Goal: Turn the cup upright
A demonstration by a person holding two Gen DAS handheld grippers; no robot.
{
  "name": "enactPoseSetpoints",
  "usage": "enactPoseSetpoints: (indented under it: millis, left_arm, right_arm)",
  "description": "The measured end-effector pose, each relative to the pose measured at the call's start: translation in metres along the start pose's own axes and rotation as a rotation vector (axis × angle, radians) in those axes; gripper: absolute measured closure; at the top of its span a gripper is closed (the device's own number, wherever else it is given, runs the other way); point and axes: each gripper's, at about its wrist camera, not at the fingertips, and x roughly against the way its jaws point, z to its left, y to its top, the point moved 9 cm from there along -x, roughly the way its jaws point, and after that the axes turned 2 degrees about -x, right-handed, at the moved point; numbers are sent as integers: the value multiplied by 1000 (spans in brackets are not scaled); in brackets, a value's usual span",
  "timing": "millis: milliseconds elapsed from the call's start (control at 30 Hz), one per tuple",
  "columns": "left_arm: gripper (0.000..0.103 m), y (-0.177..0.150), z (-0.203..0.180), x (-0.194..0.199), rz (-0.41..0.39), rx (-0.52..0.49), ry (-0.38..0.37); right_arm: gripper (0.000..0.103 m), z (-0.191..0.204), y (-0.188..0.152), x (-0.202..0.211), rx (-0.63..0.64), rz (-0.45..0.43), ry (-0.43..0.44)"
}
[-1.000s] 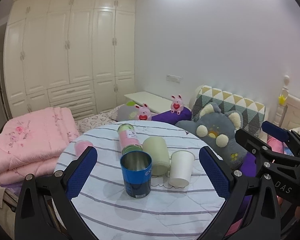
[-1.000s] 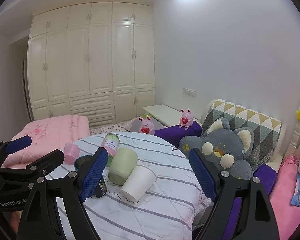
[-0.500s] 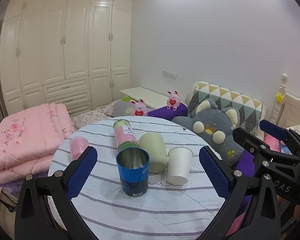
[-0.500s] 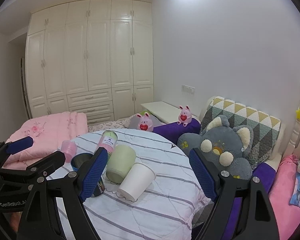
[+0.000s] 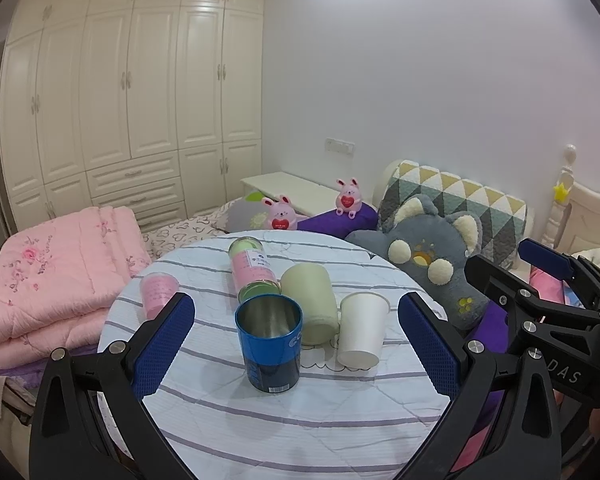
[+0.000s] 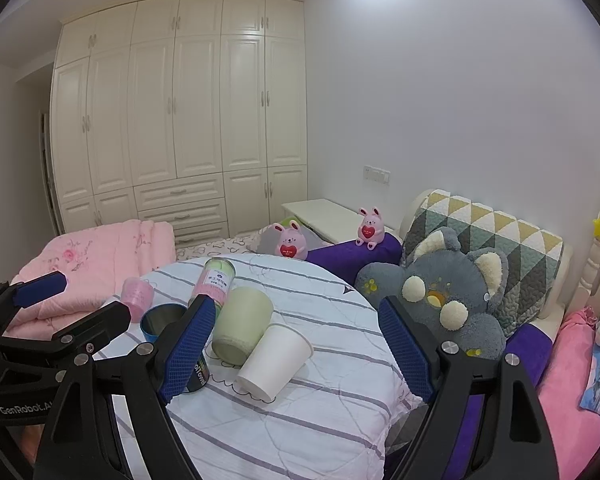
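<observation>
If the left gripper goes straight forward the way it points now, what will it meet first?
Most likely the blue metal cup, which stands upright and centred between the open jaws of the left gripper. The green cup lies behind it. Depth is only estimated.

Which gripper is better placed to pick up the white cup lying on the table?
Right, probably. The right gripper is open with the white cup between its fingers; the left gripper frames the upright blue cup instead.

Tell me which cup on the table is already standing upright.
The blue metal cup, mouth up, nearest the left claw. The green cup and white cup lie tipped over.
</observation>
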Motion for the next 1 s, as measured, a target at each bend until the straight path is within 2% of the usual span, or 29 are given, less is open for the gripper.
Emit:
enactPoseSetpoints:
  millis: [500,1000]
  left_arm:
    - [0,-3,5,-14,67,-16,30]
    - [0,8,4,-47,140,-49,73]
  right_arm:
    - [18,-3,-6,-17,-7,49,7]
    - [18,-11,-2,-59,-46,100,43]
